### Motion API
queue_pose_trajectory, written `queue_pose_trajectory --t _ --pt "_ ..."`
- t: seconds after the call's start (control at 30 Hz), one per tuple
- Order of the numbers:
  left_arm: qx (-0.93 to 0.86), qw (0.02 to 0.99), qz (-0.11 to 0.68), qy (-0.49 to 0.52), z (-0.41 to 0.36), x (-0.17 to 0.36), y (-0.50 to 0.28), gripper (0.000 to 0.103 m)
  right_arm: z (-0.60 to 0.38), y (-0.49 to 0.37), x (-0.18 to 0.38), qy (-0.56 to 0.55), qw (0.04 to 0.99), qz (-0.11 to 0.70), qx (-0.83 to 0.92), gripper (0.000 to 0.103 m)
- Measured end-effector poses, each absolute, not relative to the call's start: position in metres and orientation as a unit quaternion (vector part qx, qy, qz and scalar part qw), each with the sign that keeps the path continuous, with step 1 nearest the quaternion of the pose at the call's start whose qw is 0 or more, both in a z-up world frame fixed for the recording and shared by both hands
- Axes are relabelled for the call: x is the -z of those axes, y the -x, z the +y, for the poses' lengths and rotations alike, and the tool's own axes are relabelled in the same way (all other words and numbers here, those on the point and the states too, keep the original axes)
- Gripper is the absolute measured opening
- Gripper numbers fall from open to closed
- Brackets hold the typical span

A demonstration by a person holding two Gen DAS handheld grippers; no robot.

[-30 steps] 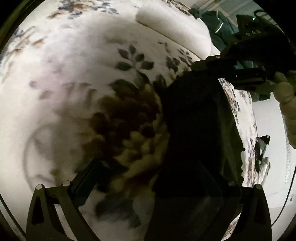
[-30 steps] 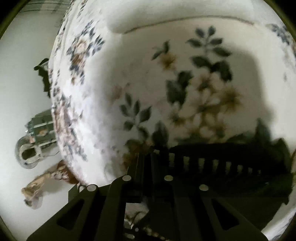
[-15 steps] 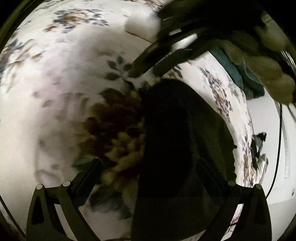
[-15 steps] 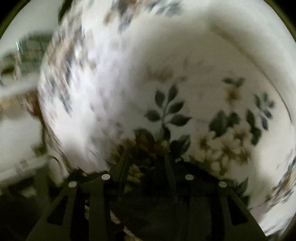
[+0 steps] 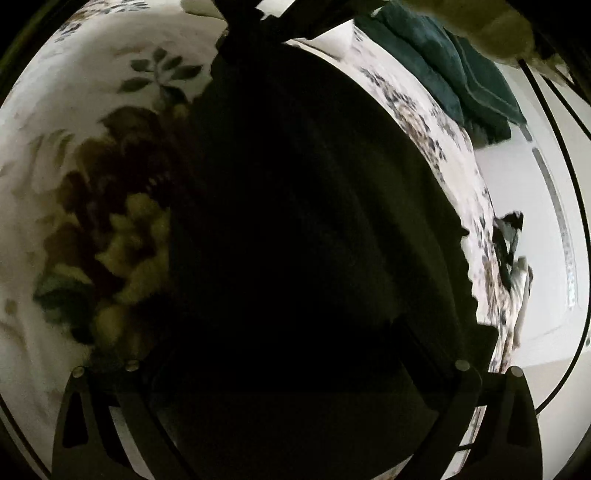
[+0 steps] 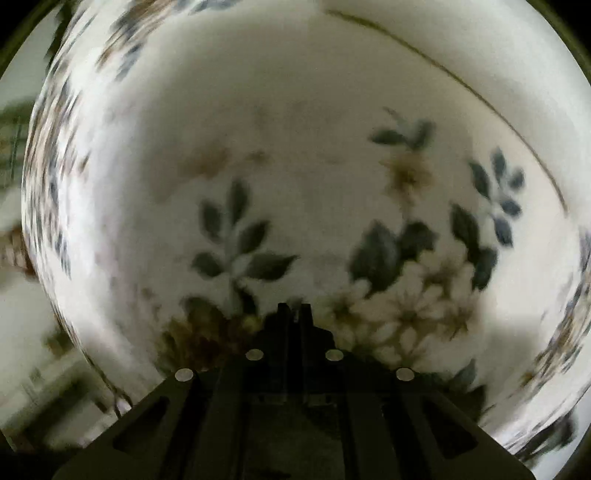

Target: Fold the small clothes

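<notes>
My left gripper (image 5: 295,328) points steeply down at the bed, its jaws spread wide and gripping nothing. The two fingers (image 5: 96,413) stand at the lower left and lower right of my view, and their tips are lost in the darkness of the cloth. Between them lies the dark garment (image 5: 314,221), spread flat on the floral bedspread (image 5: 74,184). It runs from just under the gripper away towards the far side of the bed. Its right border sits close to the bed's right edge and its left border crosses a big printed flower.

At the garment's far end, the right gripper (image 6: 291,314) comes down from the top of the left view, with my right hand (image 5: 491,29) behind it. Its jaws have just been closing and now stand shut, tip against tip. From its own camera I see no cloth between them, only blurred leaves and pale blossoms on the bedspread ahead. Whether they pinch the garment's far hem I cannot tell.

Farther out, a teal cloth (image 5: 461,74) lies bunched at the far right corner of the bed. Beyond the right edge is pale floor (image 5: 546,295), with a small dark patterned thing (image 5: 509,236) on it that is too blurred to name.
</notes>
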State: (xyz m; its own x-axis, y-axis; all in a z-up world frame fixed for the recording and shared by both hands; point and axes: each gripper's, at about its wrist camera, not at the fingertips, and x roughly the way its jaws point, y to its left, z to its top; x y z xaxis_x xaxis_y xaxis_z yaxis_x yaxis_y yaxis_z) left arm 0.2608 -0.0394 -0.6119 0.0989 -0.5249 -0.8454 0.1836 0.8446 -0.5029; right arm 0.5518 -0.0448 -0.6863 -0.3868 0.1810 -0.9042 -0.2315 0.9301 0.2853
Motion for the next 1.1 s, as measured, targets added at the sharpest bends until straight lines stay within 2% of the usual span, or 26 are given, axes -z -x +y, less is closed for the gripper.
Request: queue_pose_trajectory --t 0.07,0.13,0.2,0.23,0.27,0.4,0.5,0.6,0.63,0.67,0.7,0.73,0.83,0.87,0.9,0.93,0.97,1.1 --pt "0.247 0.721 0.631 0.141 -0.037 0.61 -0.263 0.103 -0.055 -0.554 0.687 -0.048 0.533 0.821 -0.201 0.005" --pt "0.246 0.723 0.629 0.143 -0.03 0.601 -0.267 0.103 -0.076 -0.559 0.668 -0.088 0.552 0.803 -0.208 0.007" --pt "0.24 0.73 0.623 0.15 -0.02 0.592 -0.274 0.103 -0.105 -0.563 0.646 -0.121 0.575 0.783 -0.203 0.028" --pt "0.235 0.733 0.619 0.156 -0.014 0.587 -0.278 0.103 -0.128 -0.561 0.632 -0.146 0.592 0.769 -0.19 0.054" --pt "0.228 0.739 0.612 0.168 -0.005 0.582 -0.287 0.103 -0.151 -0.557 0.62 -0.169 0.605 0.758 -0.176 0.064" --pt "0.21 0.74 0.605 0.206 0.013 0.581 -0.325 0.103 -0.256 -0.505 0.584 -0.265 0.636 0.716 -0.113 0.064" --pt "0.206 0.737 0.605 0.219 0.011 0.591 -0.359 0.103 -0.321 -0.449 0.577 -0.3 0.652 0.694 -0.05 0.064" --pt "0.205 0.732 0.611 0.221 0.0 0.608 -0.388 0.102 -0.374 -0.393 0.597 -0.334 0.642 0.69 0.012 0.064" --pt "0.204 0.733 0.611 0.217 -0.004 0.611 -0.394 0.099 -0.382 -0.385 0.607 -0.34 0.638 0.691 0.022 0.064" --pt "0.204 0.738 0.607 0.213 -0.009 0.613 -0.4 0.076 -0.39 -0.379 0.619 -0.34 0.634 0.694 0.024 0.064" --pt "0.206 0.738 0.606 0.213 -0.012 0.614 -0.403 0.06 -0.394 -0.374 0.632 -0.34 0.629 0.699 0.021 0.064" --pt "0.212 0.732 0.611 0.214 -0.016 0.616 -0.407 0.035 -0.395 -0.371 0.647 -0.345 0.627 0.698 0.015 0.064" --pt "0.21 0.739 0.606 0.208 -0.02 0.611 -0.408 0.027 -0.39 -0.376 0.674 -0.373 0.631 0.681 -0.005 0.064" --pt "0.207 0.742 0.606 0.198 -0.021 0.61 -0.406 0.027 -0.385 -0.38 0.679 -0.372 0.64 0.672 -0.014 0.063" --pt "0.205 0.744 0.606 0.193 -0.021 0.608 -0.405 0.027 -0.383 -0.385 0.675 -0.354 0.665 0.658 -0.013 0.057" --pt "0.204 0.745 0.607 0.189 -0.022 0.607 -0.405 0.027 -0.378 -0.389 0.674 -0.343 0.679 0.65 -0.012 0.014" --pt "0.203 0.744 0.608 0.188 -0.021 0.605 -0.405 0.026 -0.378 -0.393 0.67 -0.328 0.692 0.643 0.005 0.004" --pt "0.202 0.743 0.612 0.18 -0.023 0.6 -0.408 0.026 -0.392 -0.401 0.65 -0.322 0.731 0.6 0.035 0.003"
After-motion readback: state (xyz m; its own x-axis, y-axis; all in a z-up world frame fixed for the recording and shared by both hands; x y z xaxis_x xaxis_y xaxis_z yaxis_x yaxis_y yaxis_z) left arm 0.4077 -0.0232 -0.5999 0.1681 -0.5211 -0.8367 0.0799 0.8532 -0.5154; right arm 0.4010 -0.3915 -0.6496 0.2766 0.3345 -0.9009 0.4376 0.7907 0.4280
